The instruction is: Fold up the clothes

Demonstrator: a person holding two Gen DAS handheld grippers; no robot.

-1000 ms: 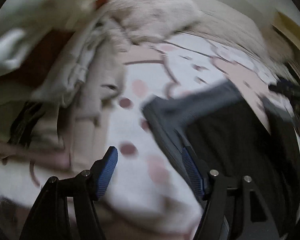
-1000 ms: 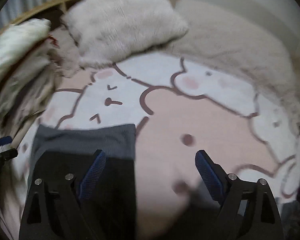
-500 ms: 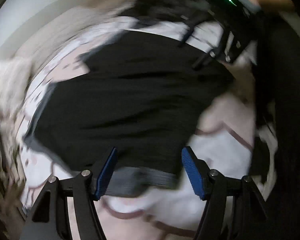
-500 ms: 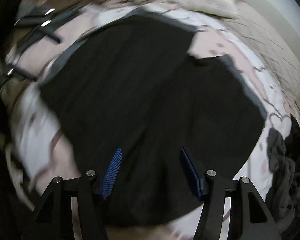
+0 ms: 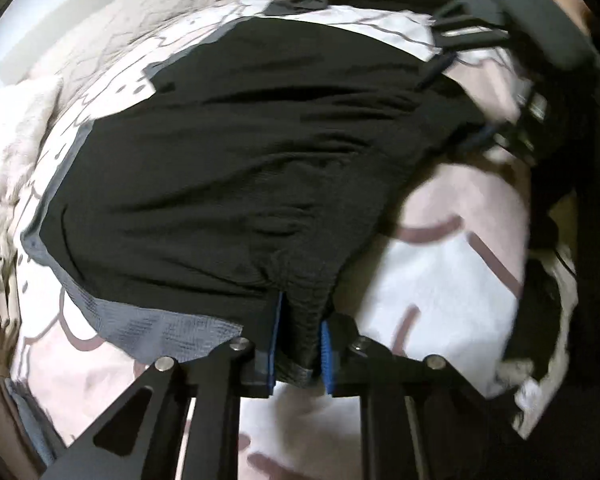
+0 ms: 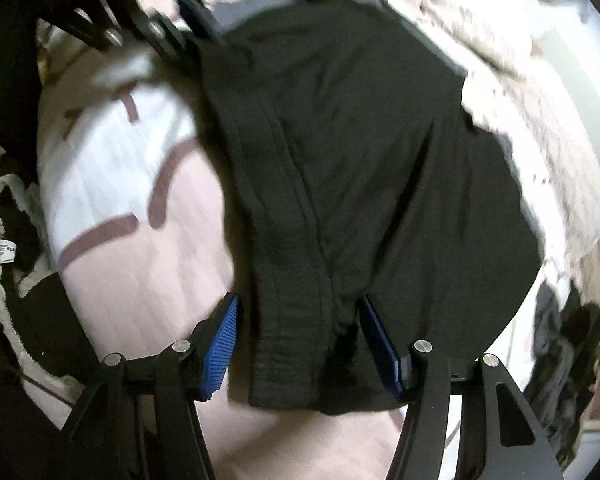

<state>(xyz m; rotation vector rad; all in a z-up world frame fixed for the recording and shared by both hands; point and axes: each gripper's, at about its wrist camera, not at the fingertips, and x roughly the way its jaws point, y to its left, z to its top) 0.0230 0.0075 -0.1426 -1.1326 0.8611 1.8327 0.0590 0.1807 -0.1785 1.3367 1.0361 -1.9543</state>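
Observation:
A black garment with grey trim (image 5: 240,168) lies spread on a pink and white cartoon-print bed cover (image 5: 452,280). My left gripper (image 5: 300,348) is shut on a bunched edge of the garment near its grey band. In the right wrist view the same garment (image 6: 360,160) runs away from me, its ribbed hem lying between the blue pads. My right gripper (image 6: 300,344) is open around that hem, the pads apart on either side. The left gripper also shows at the top left of the right wrist view (image 6: 188,12).
A fluffy cream blanket (image 5: 16,140) lies along the left of the bed; it also shows in the right wrist view (image 6: 540,92). Dark clothes (image 6: 560,344) are piled at the right edge. A white towel with a label (image 6: 4,248) hangs at the left.
Both grippers swung from the bed cover onto the black garment. The left gripper has closed on its edge. The right gripper has moved in so the hem lies between its open pads.

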